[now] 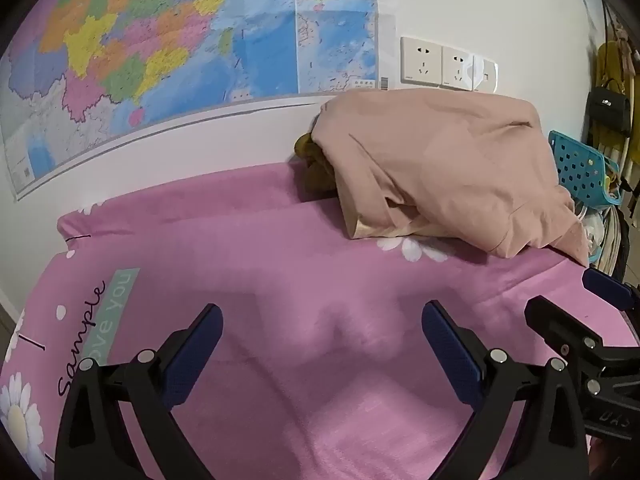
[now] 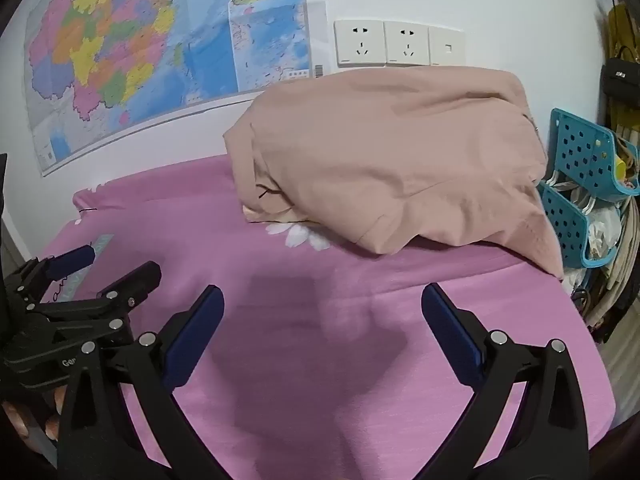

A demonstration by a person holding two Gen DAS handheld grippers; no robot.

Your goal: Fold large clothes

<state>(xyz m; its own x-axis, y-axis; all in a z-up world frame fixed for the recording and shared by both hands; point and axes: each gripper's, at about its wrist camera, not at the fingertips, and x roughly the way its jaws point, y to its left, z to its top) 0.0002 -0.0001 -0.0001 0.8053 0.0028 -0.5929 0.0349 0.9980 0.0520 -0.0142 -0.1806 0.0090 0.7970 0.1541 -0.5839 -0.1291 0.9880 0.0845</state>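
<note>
A large beige-pink garment (image 1: 436, 168) lies heaped at the far right of a pink flowered sheet (image 1: 280, 264), against the wall; it also shows in the right wrist view (image 2: 392, 164). An olive-brown cloth (image 1: 316, 164) pokes out from under its left side. My left gripper (image 1: 322, 320) is open and empty, above the bare sheet, well short of the garment. My right gripper (image 2: 322, 304) is open and empty, beside the left one, also short of the garment. The right gripper shows at the right edge of the left wrist view (image 1: 572, 300), and the left gripper at the left of the right wrist view (image 2: 108, 268).
A wall map (image 1: 160, 48) and wall sockets (image 1: 448, 64) are behind the bed. Blue perforated baskets (image 2: 580, 184) with hangers and cloths stand off the bed's right edge. A black bag (image 1: 608, 108) hangs at the far right. The sheet (image 2: 304, 360) slopes off at the right.
</note>
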